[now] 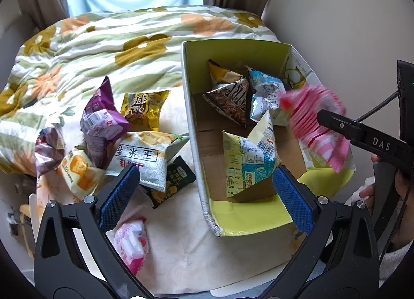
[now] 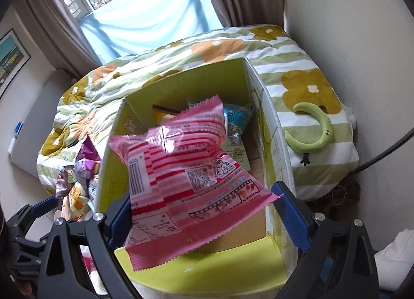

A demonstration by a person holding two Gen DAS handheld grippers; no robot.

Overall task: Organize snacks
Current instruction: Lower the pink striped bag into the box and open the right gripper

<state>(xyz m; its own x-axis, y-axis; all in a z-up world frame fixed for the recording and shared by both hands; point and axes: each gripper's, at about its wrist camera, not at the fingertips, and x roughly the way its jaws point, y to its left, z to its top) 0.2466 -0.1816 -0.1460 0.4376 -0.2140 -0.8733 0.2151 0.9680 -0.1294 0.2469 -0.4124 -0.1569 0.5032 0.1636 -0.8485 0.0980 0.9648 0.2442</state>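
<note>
Left wrist view: left gripper (image 1: 204,190) jaws spread, empty, above the box (image 1: 191,123) wall. Loose snack packets (image 1: 103,120) heaped on the bed beside it: light, crinkly, slippery; pinch a sealed edge.

Right wrist view: right gripper (image 2: 204,216) jaws spread; pink striped packet (image 2: 181,169) between them over the box, seemingly unpinched.

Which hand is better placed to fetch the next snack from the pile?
Left, probably. The left gripper is open and empty beside the snack pile, while the right gripper hangs over the box with the pink packet.
</note>
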